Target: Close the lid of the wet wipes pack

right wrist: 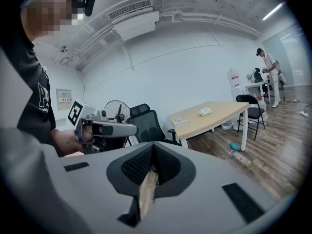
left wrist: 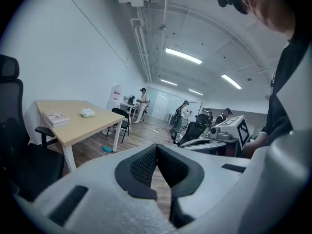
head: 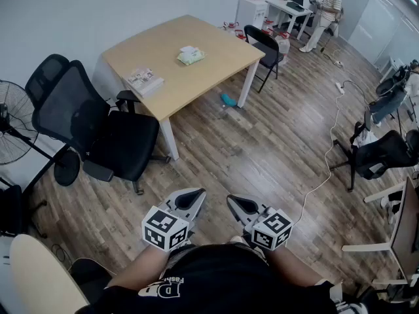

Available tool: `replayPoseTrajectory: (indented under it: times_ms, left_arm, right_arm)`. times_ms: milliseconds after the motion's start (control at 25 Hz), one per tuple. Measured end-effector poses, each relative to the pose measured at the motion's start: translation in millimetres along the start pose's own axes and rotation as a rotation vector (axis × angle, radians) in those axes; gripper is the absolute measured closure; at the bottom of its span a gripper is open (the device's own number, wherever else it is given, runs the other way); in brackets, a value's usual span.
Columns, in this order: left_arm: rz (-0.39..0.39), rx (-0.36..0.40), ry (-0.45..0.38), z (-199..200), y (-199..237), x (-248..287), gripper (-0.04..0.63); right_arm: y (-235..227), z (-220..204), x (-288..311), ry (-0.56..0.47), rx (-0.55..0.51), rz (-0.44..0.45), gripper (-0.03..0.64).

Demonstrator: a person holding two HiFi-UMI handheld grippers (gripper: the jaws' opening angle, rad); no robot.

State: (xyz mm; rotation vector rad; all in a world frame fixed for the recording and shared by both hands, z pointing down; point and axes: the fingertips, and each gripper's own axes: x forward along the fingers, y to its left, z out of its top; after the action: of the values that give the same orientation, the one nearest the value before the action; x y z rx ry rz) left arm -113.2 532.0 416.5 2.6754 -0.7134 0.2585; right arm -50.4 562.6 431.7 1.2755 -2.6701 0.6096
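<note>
The wet wipes pack [head: 190, 56] is pale green and lies near the far end of the light wooden table [head: 196, 77], well across the room from me. It shows small in the left gripper view [left wrist: 87, 113] and in the right gripper view [right wrist: 205, 111]. Whether its lid is up is too small to tell. My left gripper [head: 195, 195] and right gripper [head: 234, 201] are held close to my body at the bottom of the head view, side by side over the wooden floor. Both are shut with nothing between the pads [left wrist: 156, 147] [right wrist: 153, 145].
A stack of booklets [head: 145, 81] lies at the table's near corner. A black office chair [head: 98, 126] and a floor fan [head: 10, 120] stand to the left, and a folding chair [head: 267, 48] stands beyond the table. A blue object [head: 228, 99] and a white cable [head: 330, 149] lie on the floor. A person [head: 324, 8] sits at the back.
</note>
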Motion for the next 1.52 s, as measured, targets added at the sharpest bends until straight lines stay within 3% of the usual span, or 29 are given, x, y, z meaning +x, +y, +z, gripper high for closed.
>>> replayPoseTrajectory:
  times_ms: [1000,1360,1520]
  left_arm:
    - [-0.02,-0.034,0.004,-14.5,78.7,-71.0,0.577]
    - [0.013,-0.067,0.0,-12.1,106.2,-62.2,0.577]
    - [0.036,-0.123,-0.018,-1.0,126.7,-52.3,0.577]
  right_arm:
    - [54.1,0.9,82.0,-0.025,0.01,-0.044,0.617]
    - [29.2,12.0,109.8,-0.032,0.037,-0.031,0.617]
    - [6.4,29.4,134.1,-0.047,0.044,-0.001,0.617]
